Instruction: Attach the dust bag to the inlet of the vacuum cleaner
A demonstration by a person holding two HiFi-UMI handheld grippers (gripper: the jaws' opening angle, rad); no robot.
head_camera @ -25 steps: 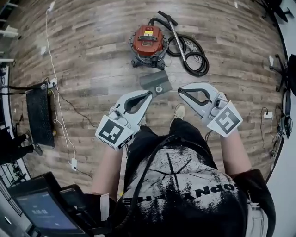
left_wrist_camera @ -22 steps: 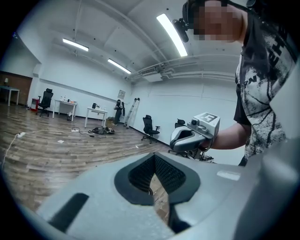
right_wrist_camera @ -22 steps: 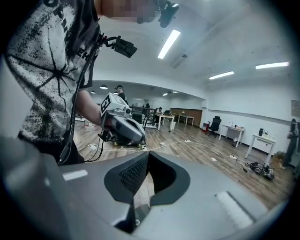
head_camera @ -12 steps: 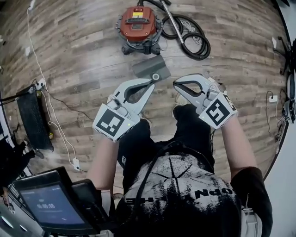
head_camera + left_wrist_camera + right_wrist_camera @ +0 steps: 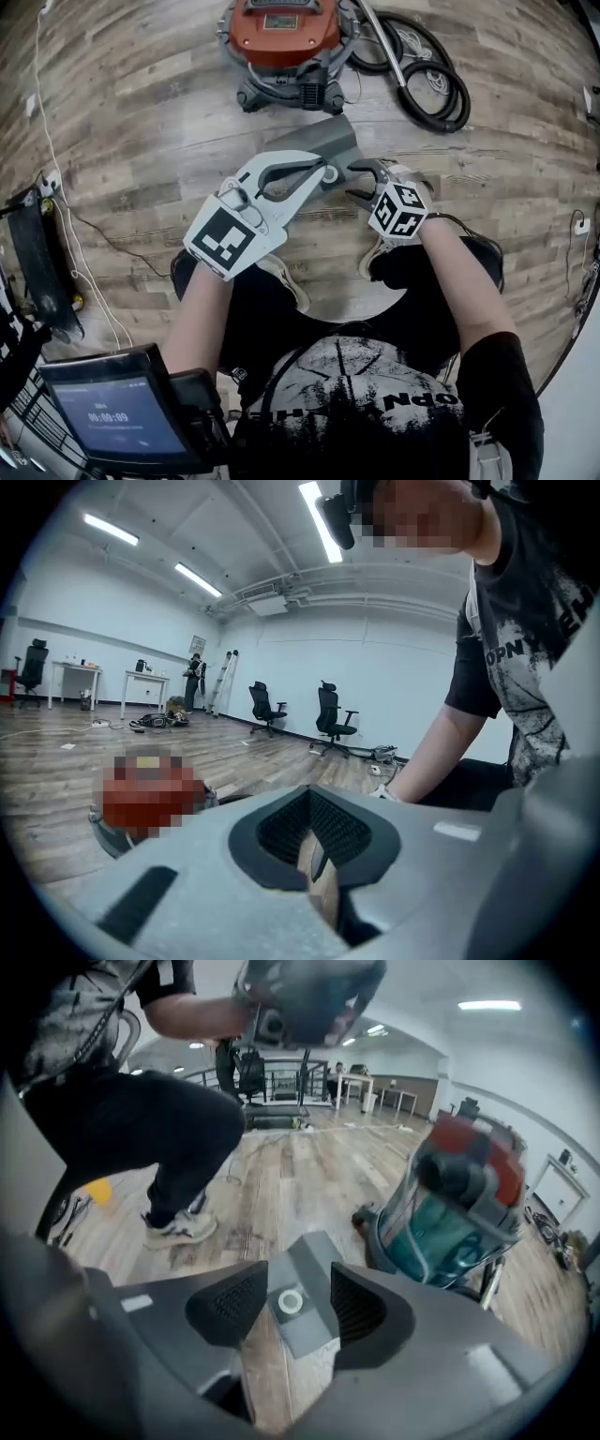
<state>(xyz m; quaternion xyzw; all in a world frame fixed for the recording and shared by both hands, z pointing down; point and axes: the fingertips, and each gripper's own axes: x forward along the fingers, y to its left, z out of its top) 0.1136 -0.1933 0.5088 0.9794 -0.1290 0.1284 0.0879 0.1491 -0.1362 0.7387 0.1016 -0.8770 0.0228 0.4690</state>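
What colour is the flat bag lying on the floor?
Grey. The dust bag shows best in the right gripper view.

The right gripper [image 5: 291, 1309] points down at the wooden floor [image 5: 272, 1176], and its jaws have just been opening and stand apart. In the gap between them shows a flat grey dust bag [image 5: 314, 1269] with a white ring [image 5: 290, 1302], lying on the floor; the pads do not press on it. Just to the right stands the vacuum cleaner [image 5: 459, 1204], red on top with a teal drum, blurred. At left are a person's leg [image 5: 159, 1129] in black and a light shoe [image 5: 178, 1227].
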